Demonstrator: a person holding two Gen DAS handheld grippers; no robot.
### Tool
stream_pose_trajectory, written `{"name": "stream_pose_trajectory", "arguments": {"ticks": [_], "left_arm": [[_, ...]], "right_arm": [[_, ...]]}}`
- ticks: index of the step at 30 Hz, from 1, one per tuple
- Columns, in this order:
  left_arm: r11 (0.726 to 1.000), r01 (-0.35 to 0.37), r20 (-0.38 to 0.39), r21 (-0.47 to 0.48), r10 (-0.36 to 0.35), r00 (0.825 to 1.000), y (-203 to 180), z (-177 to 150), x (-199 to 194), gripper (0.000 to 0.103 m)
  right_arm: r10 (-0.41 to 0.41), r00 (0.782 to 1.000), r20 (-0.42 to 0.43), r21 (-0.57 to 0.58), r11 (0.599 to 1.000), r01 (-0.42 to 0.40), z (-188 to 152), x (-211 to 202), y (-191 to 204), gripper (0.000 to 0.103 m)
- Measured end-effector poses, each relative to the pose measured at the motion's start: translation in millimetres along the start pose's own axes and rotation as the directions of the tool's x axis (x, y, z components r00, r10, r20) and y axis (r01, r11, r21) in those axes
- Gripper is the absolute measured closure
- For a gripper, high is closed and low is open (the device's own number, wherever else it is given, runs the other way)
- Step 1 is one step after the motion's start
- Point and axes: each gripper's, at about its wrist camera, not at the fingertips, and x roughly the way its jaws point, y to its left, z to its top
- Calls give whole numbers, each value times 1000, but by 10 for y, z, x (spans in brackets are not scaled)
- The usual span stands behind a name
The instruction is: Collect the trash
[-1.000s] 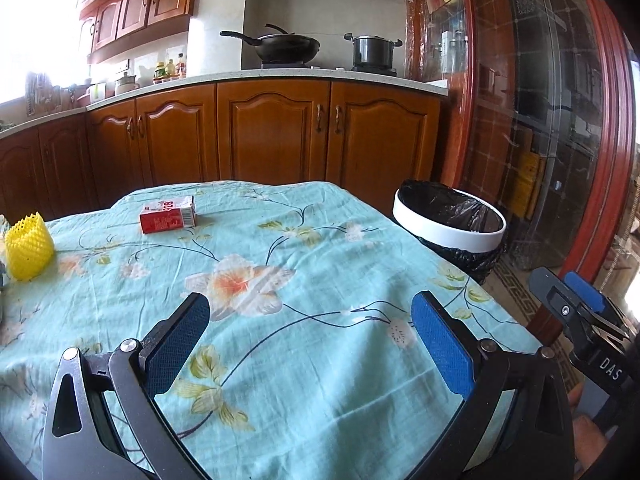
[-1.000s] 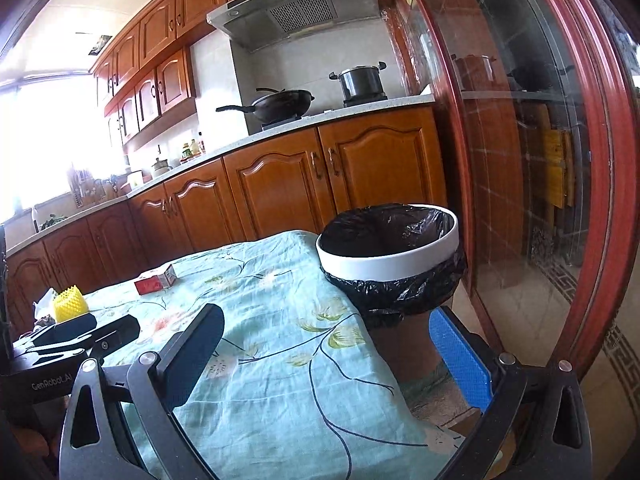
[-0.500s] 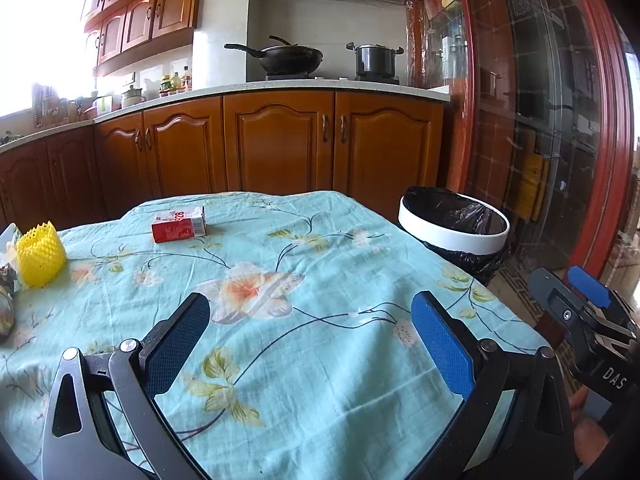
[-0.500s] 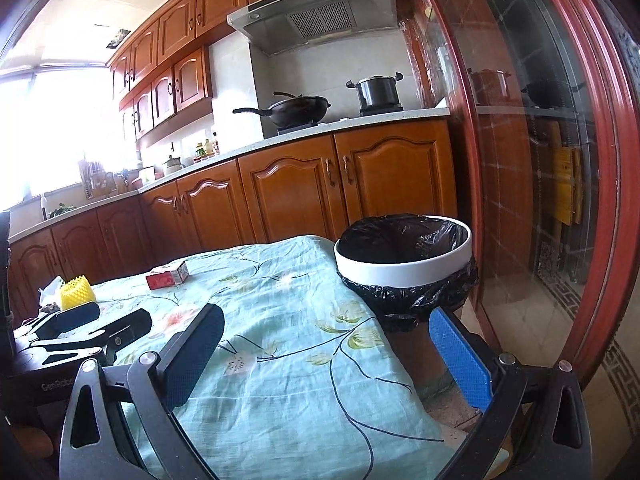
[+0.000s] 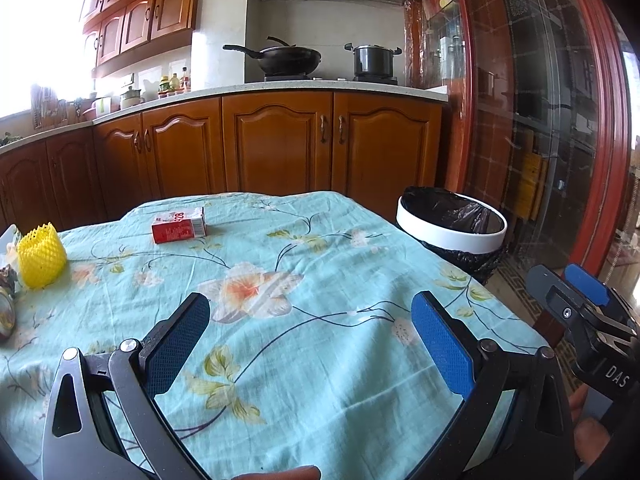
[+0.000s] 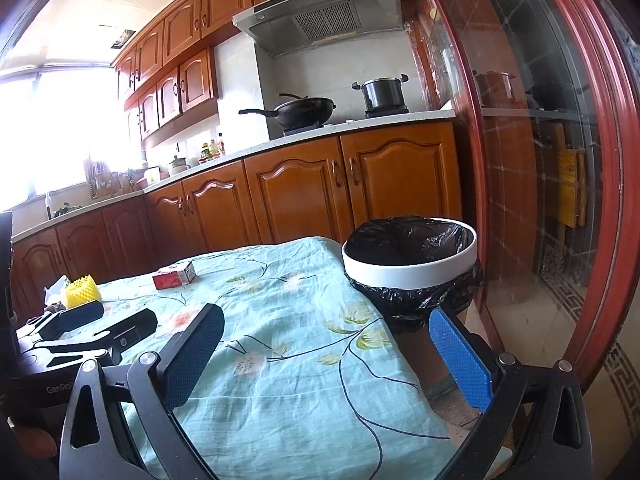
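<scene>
A red and white carton (image 5: 178, 225) lies on the far side of the table with the floral cloth (image 5: 280, 280); it also shows in the right wrist view (image 6: 174, 276). A yellow foam net (image 5: 41, 255) stands at the left edge, next to crumpled wrappers (image 5: 6, 280). A white-rimmed bin with a black bag (image 5: 452, 226) stands beside the table's right edge (image 6: 410, 256). My left gripper (image 5: 310, 344) is open and empty above the near cloth. My right gripper (image 6: 324, 356) is open and empty over the table's right edge, near the bin.
Wooden kitchen cabinets (image 5: 280, 144) with a wok (image 5: 288, 58) and pot (image 5: 373, 60) stand behind the table. A red-framed glass door (image 5: 560, 120) is on the right. The left gripper shows in the right wrist view (image 6: 80, 332).
Both views have tilted upward and drawn back slightly; the table objects sit lower in frame. Both grippers stay open and empty.
</scene>
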Motion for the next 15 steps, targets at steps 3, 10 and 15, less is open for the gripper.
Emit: {"name": "stream_pose_trajectory", "arguments": {"ticks": [3, 10, 15], "left_arm": [[1000, 2, -2, -2, -2, 1000, -9, 0, -7, 0], [1000, 2, 5, 7, -2, 1000, -32, -5, -37, 0], [1000, 4, 3, 7, -4, 1000, -35, -2, -40, 0]], "right_arm": [[1, 1000, 0, 2, 1000, -1, 8, -5, 5, 0], [8, 1000, 0, 1, 1000, -8, 2, -17, 7, 0], [11, 1000, -5, 4, 1000, -11, 6, -14, 6, 0]]}}
